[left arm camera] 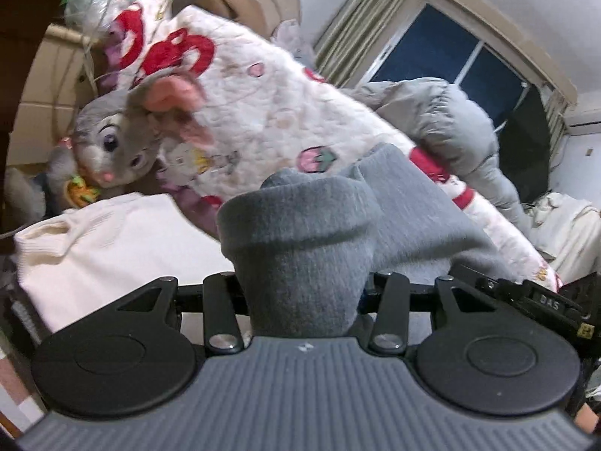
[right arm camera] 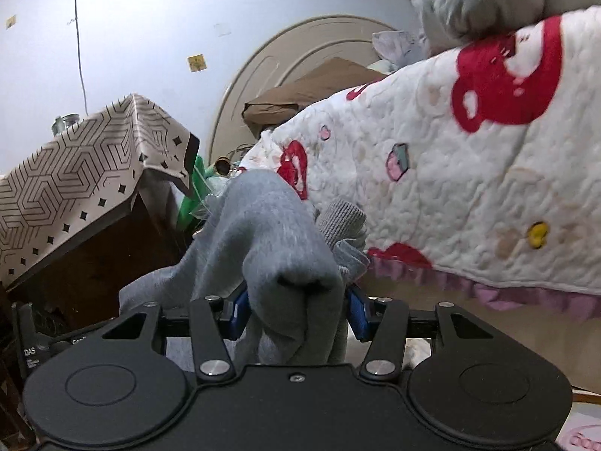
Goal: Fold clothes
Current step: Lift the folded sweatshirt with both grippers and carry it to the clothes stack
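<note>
Between both pairs of fingers bunches the grey garment (left arm camera: 300,233), left gripper (left arm camera: 306,293) and right gripper (right arm camera: 296,312) clamping it.

A lived-in bedroom at night: a white quilt (left arm camera: 263,120) printed with red bows lies heaped beside a grey plush rabbit (left arm camera: 112,150) and a grey duvet (left arm camera: 450,120), while curtains (left arm camera: 360,18) frame a dark window (left arm camera: 432,52) at the far right.
</note>
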Tool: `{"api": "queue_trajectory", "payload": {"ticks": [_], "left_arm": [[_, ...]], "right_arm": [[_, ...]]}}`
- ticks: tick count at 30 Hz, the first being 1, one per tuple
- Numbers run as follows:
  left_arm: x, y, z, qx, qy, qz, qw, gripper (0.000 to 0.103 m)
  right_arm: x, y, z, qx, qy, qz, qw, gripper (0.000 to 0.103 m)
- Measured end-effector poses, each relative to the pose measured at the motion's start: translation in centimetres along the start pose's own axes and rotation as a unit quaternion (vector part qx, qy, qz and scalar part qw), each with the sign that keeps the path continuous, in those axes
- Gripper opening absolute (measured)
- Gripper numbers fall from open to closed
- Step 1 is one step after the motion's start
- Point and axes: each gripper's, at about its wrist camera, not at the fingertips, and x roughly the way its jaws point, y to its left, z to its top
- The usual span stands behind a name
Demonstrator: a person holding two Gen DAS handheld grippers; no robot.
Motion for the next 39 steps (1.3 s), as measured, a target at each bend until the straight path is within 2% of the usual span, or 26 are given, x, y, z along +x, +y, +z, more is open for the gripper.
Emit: {"api": "queue_trajectory", "payload": {"ticks": [3,6,10,13,14,16,18,20,21,22,23,26,28,31,33,34,35,36,37,39], "left_arm": [[1.2,2.7,1.0,-0.015,0.005,0.024,0.9996,0.043],[2.8,5.0,2.4,-0.002,0.009,0.058,0.9983,0.043],[5.6,8.5,3.8,-0.017,0.038,0.098,0.9943,0.043],[7.6,11.1,3.6,-0.034,0.051,0.126,0.9902,0.043],[7.9,11.7,3.6,-0.045,0.052,0.125,0.9898,0.043],[8.4,12.8,3.6,-0.070,0.052,0.121,0.9888,0.043],[8.6,14.1,3.8,-0.105,0.048,0.094,0.9889,0.047],[9.5,15.7,3.7,-0.133,0.050,0.113,0.9833,0.053],[10.2,16.1,3.3,-0.124,0.056,0.142,0.9805,0.057],[10.9,16.5,2.9,-0.115,0.061,0.170,0.9768,0.057],[11.5,16.9,2.5,-0.108,0.064,0.195,0.9727,0.058],[11.2,17.3,1.9,-0.123,0.043,0.202,0.9707,0.062],[10.6,16.9,2.2,-0.125,0.032,0.201,0.9710,0.062],[8.4,15.1,2.9,-0.095,-0.004,0.216,0.9718,0.059],[6.3,13.8,3.1,-0.068,-0.058,0.218,0.9719,0.059],[5.3,13.1,3.2,-0.052,-0.083,0.219,0.9708,0.059],[5.0,12.3,3.4,-0.017,-0.096,0.221,0.9704,0.058],[5.3,11.2,3.8,0.032,-0.089,0.227,0.9693,0.055],[6.1,10.3,4.1,0.076,-0.070,0.232,0.9671,0.052],[7.8,9.4,4.4,0.120,-0.040,0.223,0.9667,0.049]], "right_arm": [[4.0,-1.1,-0.3,0.024,0.019,0.020,0.999,0.056],[7.7,-1.8,-0.9,0.053,0.027,0.038,0.997,0.056],[13.4,-4.2,-2.6,0.095,0.046,0.053,0.993,0.055],[17.2,-5.9,-4.0,0.117,0.063,0.051,0.990,0.055],[18.2,-6.1,-4.3,0.120,0.069,0.048,0.989,0.054],[19.2,-6.4,-4.5,0.123,0.074,0.044,0.989,0.053],[19.2,-7.0,-4.5,0.148,0.065,0.053,0.985,0.053],[19.9,-8.3,-4.8,0.165,0.053,0.075,0.982,0.055],[20.8,-9.2,-5.4,0.174,0.058,0.075,0.980,0.066],[21.7,-10.2,-6.1,0.185,0.069,0.067,0.978,0.071],[22.6,-11.1,-6.8,0.197,0.079,0.059,0.975,0.071],[22.0,-12.7,-8.7,0.248,0.044,0.065,0.966,0.071],[21.5,-13.1,-9.4,0.280,0.037,0.074,0.956,0.071],[20.4,-12.5,-8.9,0.254,0.023,0.061,0.965,0.072],[19.6,-12.0,-8.5,0.230,0.013,0.050,0.972,0.069],[19.2,-11.7,-8.2,0.214,0.007,0.048,0.976,0.066],[19.0,-11.4,-7.8,0.195,0.001,0.048,0.980,0.052],[18.7,-11.1,-7.5,0.177,-0.005,0.048,0.983,0.038],[18.4,-10.8,-7.1,0.158,-0.010,0.048,0.986,0.032],[17.9,-9.9,-6.4,0.117,-0.021,0.048,0.992,0.029]]}}
